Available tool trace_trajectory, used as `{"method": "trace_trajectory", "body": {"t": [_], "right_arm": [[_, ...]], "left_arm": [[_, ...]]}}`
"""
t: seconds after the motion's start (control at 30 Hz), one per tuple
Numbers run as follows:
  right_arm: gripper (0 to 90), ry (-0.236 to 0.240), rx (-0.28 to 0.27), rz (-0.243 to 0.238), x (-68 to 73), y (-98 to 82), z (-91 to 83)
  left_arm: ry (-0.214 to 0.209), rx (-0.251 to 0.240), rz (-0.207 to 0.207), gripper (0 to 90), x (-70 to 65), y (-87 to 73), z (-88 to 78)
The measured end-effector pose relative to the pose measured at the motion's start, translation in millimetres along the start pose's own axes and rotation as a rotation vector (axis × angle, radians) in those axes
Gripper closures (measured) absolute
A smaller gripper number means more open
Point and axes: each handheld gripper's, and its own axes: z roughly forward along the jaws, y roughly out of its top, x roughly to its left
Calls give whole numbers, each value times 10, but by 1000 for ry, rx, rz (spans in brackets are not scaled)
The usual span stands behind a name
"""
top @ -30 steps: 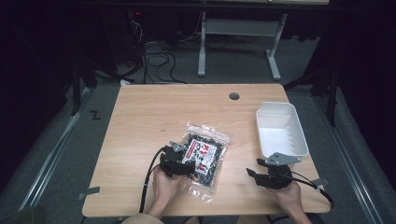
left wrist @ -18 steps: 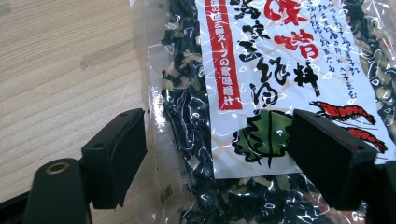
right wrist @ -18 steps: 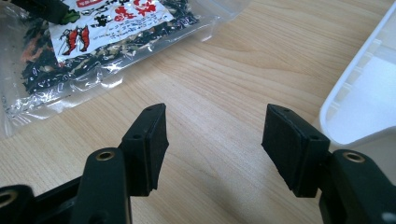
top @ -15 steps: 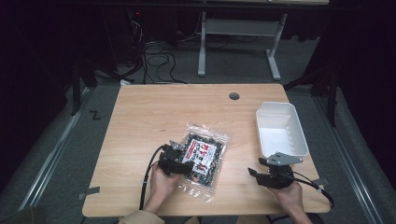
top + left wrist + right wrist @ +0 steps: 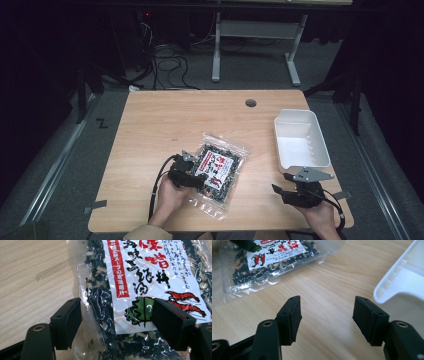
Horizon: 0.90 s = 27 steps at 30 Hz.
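Observation:
A clear bag of dark dried seaweed with a white and red label lies flat on the wooden table, near its front middle. My left gripper is at the bag's near left corner, open. In the left gripper view its jaws stand wide apart over the bag, one on each side of the label's lower end. My right gripper is open above bare wood at the front right. The right gripper view shows nothing between its jaws, and the bag lies farther off at upper left.
An empty white plastic tray stands at the table's right edge, just beyond my right gripper; its corner is close to the right jaw. A round cable hole sits near the far edge. Cables and desk legs lie on the floor behind.
The left gripper has shifted slightly toward the near edge at the bag's corner. The right gripper has hardly moved.

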Motion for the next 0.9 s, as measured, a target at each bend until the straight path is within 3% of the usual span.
{"method": "trace_trajectory", "body": {"t": [0.13,0.27,0.37,0.5,0.57,0.63,0.7,0.77,0.9], "right_arm": [[400,15,8,32,-31,-25,-5],[434,43,10,16,32,-6,40],[431,107,11,5,112,54,113],[418,104,7,-11,161,129,172],[460,123,7,-26,216,228,242],[453,127,12,-20,232,266,271],[432,135,19,20,255,390,376],[433,131,14,18,254,420,404],[434,100,41,38,163,617,554]], "left_arm": [[-11,4,14,254,2,-5,-6],[-18,7,27,255,-4,-10,-12],[-27,16,41,255,-1,-12,-21],[-32,17,54,256,5,-12,-23],[-37,10,56,257,5,-27,-28],[-38,7,56,257,6,-36,-32],[-39,4,57,261,3,-59,-48],[-38,3,58,277,8,-64,-54],[-37,-2,52,286,12,-80,-62]]}}
